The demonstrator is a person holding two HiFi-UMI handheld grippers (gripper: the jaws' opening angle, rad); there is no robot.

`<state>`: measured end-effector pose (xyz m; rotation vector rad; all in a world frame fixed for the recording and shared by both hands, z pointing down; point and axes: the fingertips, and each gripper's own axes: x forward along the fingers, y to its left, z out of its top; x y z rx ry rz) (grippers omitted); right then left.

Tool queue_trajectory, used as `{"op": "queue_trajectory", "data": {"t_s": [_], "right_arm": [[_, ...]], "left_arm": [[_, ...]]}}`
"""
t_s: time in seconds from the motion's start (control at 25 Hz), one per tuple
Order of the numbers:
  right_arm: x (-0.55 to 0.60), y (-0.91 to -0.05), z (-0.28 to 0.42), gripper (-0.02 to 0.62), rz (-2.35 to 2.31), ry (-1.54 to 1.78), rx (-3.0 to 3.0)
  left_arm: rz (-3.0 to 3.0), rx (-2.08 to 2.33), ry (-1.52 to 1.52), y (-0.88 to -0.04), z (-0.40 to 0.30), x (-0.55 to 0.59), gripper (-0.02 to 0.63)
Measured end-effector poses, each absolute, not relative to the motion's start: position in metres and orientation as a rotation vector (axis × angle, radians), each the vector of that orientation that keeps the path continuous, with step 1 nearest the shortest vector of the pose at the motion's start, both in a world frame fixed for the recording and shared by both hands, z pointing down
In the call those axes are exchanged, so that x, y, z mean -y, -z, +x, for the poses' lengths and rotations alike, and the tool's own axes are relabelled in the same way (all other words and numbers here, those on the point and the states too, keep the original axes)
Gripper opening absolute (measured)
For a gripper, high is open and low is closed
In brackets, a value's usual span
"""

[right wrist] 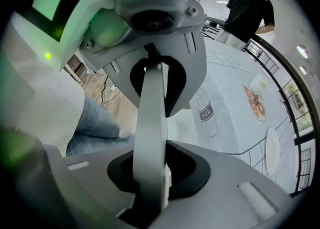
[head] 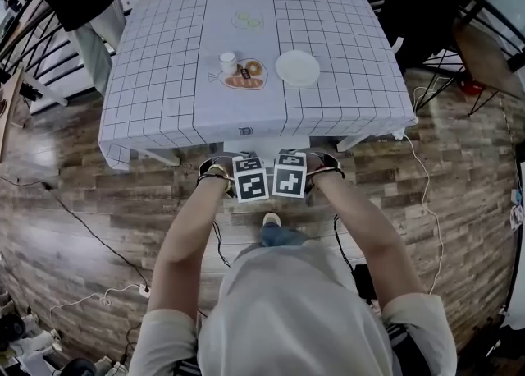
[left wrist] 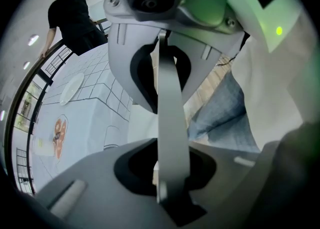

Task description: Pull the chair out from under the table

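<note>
Both of my tongs are already on the chair (head: pixel 267 145). The left tongs (left wrist: pixel 169 180) and the right tongs (right wrist: pixel 150 183) each have their jaws closed on the thin pale top edge of the chair back (left wrist: pixel 170 108). As far as I can judge, each grip is a clamp rather than a loose straddle.

That edge runs side to side, straight from one pair of jaws into the other, parallel with the near side of the table (head: pixel 148 132). The rest of the chair lies below and ahead of the tongs, tucked under the hanging checked cloth, so only a strip of its back shows.

Neither hand is nearer. The two sit side by side at the middle of the back, their marker cubes almost touching.

My forearms reach forward and slightly inward. Both tongs point steeply down onto the edge, with the table just beyond them and my legs (left wrist: pixel 225 115) just behind.

I judge the pull must come square to that edge, straight back towards me. It needs even force from both hands, or the chair will swing.
</note>
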<state>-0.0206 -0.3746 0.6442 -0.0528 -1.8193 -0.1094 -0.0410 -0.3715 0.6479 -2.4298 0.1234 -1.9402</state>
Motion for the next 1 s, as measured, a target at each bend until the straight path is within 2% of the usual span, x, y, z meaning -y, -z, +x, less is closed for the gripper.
{"op": "queue_trajectory", "data": {"t_s": [1.0], "right_arm": [[0.309,-0.644,-0.016,0.074,-0.074,0.098,1.822]], "left_arm": [[-2.457,-0.124,1.948,-0.648,-0.035,0.306,0.077]]}}
